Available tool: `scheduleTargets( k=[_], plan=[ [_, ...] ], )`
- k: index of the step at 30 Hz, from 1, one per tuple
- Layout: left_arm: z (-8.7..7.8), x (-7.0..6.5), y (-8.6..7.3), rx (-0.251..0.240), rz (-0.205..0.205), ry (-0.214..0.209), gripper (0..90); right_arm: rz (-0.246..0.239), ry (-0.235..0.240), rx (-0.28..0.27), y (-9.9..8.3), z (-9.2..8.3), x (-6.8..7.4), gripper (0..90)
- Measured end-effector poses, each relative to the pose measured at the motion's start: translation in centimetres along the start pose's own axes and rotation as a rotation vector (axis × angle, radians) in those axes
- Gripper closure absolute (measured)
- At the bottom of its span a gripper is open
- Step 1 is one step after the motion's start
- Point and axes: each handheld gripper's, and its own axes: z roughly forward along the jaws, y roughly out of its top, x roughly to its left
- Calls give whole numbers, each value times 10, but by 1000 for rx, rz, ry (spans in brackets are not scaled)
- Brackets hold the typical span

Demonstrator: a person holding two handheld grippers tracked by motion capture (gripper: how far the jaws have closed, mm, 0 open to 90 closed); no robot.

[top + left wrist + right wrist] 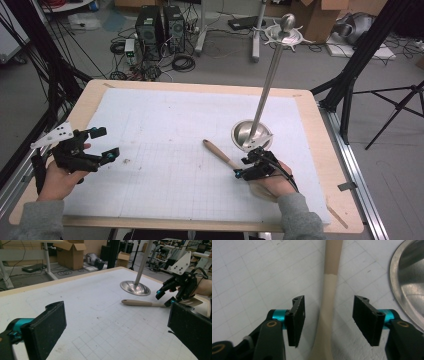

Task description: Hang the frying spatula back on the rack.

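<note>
Fingers astride one spatula (pixel 329 310), apparently untouched; one steel stand (pixel 251 135); two grippers.

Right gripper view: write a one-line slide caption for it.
Open hand-held gripper straddles a beige spatula handle on the grid mat, jaws clear of it, beside a steel base.

Your right claw (pixel 248 165) is hovering half-open, low over the worktop (pixel 200 90); your left claw (pixel 95 145) is gaping wide.
</note>
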Motion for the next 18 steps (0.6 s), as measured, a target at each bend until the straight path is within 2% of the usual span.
scheduleTargets(
  k=[4,5,6,7,11,18],
  plan=[
    [-1,0,0,2,3,2,23,-5,6,17,1,1,-2,481],
    [-1,0,0,2,2,2,23,16,6,26,1,1,-2,488],
    [-1,0,0,2,2,3,23,11,12,26,1,1,-3,493],
    [-1,0,0,3,3,3,23,29,12,31,1,1,-3,500],
    [-1,0,0,5,3,3,23,46,27,47,1,2,-4,517],
    [-1,0,0,4,2,4,23,41,29,71,1,4,-2,545]
  ],
)
